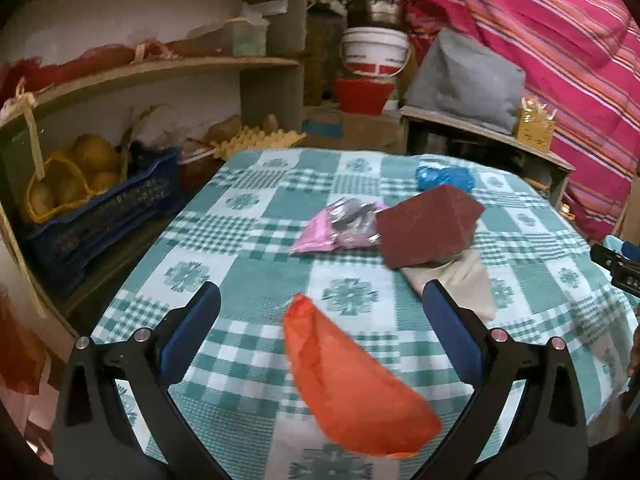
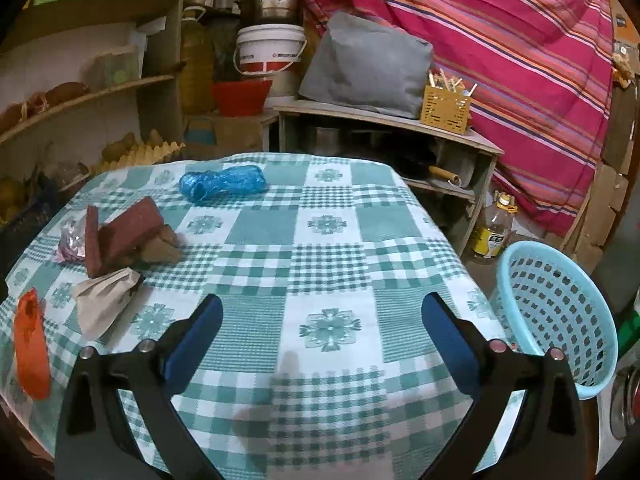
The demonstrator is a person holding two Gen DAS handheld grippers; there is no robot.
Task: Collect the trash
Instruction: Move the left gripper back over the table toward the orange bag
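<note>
Two hand-held grippers hang over a table [image 2: 332,240] spread with a green-and-white checked cloth, both with their blue-padded fingers spread wide and nothing between the pads. Nearest the left gripper [image 1: 320,304], an orange plastic bag [image 1: 356,384] lies crumpled on the cloth, framed by the open fingers from the left wrist view but touched by neither. The right gripper [image 2: 322,314] points at a bare stretch of cloth, with the trash well off to its left. Just beyond the orange bag, a beige paper bag [image 1: 460,284] lies flat, its far end tucked under a dark red carton [image 1: 424,228] that stands half collapsed near the middle of the table. A pink and silver foil wrapper [image 1: 340,228] rests just beside the carton on its left. Farther back, near the far edge, a crumpled blue plastic bag [image 2: 222,184] lies by itself. Off the table's right side, a light blue perforated basket [image 2: 560,312] stands on the floor, nothing visible inside it. Behind the table, wooden shelves [image 1: 160,68] hold a dark blue crate [image 1: 100,216] of produce, and a white bucket [image 2: 270,54] sits stacked beneath a steel pot [image 2: 274,0], beside a pink striped cloth [image 2: 500,60] hanging along the wall.
</note>
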